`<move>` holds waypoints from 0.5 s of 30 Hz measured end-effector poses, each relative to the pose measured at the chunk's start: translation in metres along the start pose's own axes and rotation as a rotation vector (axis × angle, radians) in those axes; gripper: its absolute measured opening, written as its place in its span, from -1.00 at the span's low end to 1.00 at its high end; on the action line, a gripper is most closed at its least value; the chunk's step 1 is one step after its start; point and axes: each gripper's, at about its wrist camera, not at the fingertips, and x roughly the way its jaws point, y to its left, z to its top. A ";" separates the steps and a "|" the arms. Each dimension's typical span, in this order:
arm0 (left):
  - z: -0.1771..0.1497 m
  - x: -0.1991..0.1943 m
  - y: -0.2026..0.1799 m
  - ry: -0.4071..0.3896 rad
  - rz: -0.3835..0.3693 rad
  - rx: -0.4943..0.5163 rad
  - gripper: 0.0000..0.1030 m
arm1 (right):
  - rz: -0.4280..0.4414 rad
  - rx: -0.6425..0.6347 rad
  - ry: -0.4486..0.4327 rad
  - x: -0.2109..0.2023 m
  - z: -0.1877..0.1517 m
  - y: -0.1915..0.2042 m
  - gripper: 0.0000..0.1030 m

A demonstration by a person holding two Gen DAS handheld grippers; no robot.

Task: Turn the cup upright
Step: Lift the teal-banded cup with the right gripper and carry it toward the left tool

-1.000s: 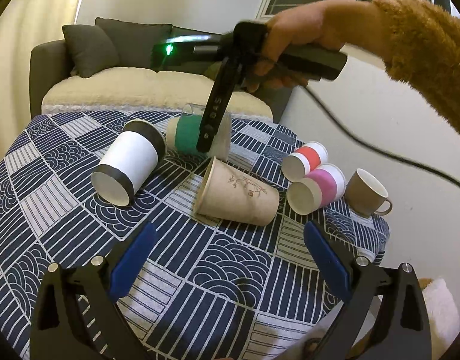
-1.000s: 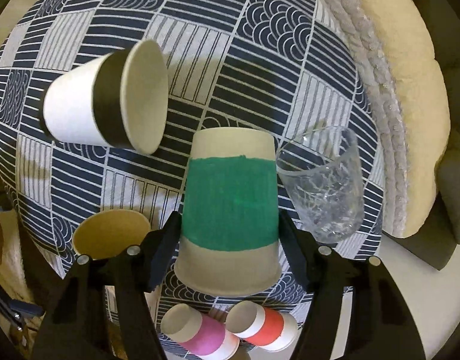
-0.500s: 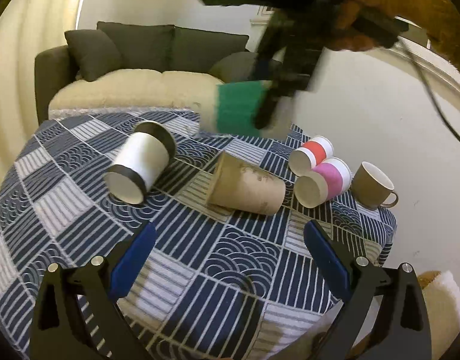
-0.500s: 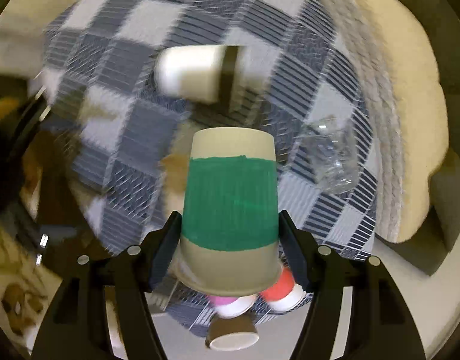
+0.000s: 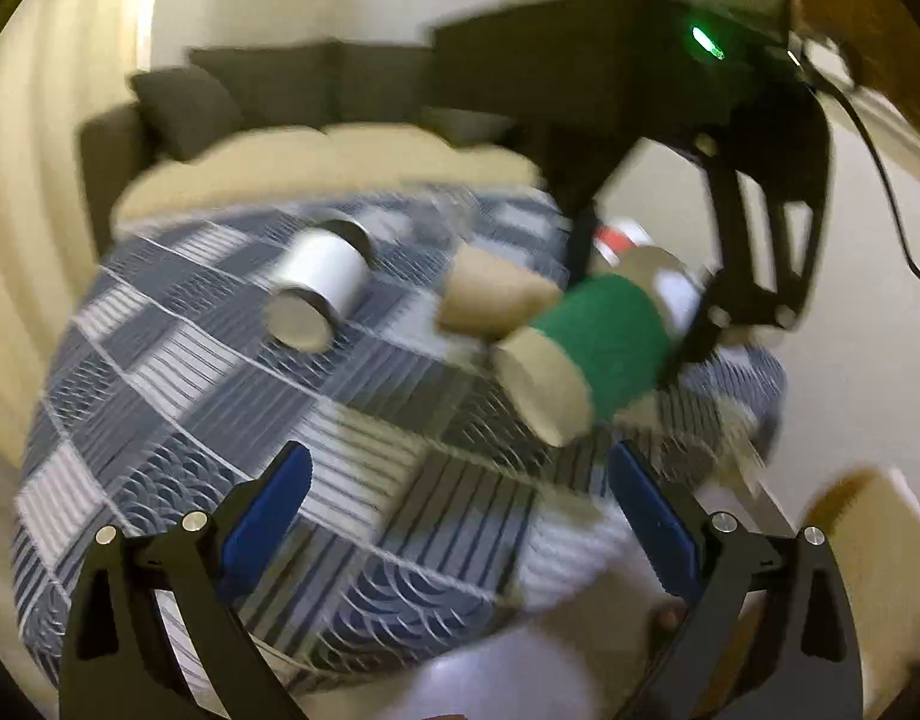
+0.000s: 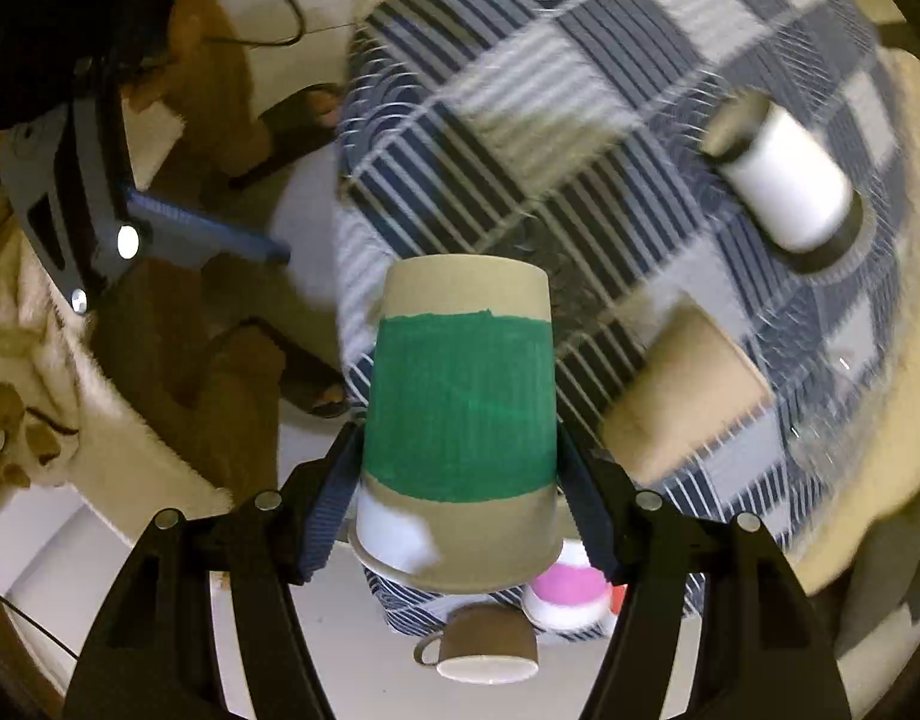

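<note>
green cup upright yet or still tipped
Tipped: the green cup hangs sideways above the table, clamped in the right gripper.

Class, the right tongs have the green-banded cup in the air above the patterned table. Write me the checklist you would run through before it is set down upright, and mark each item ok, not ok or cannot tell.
1. Grip: right tongs clamp the green-banded cup on both sides of its sleeve. Ok.
2. Cup clear of the table: airborne. Ok.
3. Orientation: the cup is tilted, base toward the left camera, not yet upright. Not ok.
4. Landing spot: bare cloth shows in front of the white cup and the brown cup, both lying on their sides. Ok, though blurred.
5. Left tongs: open, empty, low at the table edge, apart from the cup. Ok.
6. Picture sharpness: heavy motion blur. Cannot tell fine clearances.
</note>
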 end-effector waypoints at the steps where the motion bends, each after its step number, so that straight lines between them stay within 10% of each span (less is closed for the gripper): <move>1: -0.003 0.003 -0.001 0.022 -0.010 0.010 0.87 | 0.004 -0.009 0.001 0.004 0.003 0.000 0.26; 15: -0.004 0.027 0.011 0.070 -0.068 -0.025 0.87 | -0.052 -0.238 0.015 0.049 0.009 0.005 0.26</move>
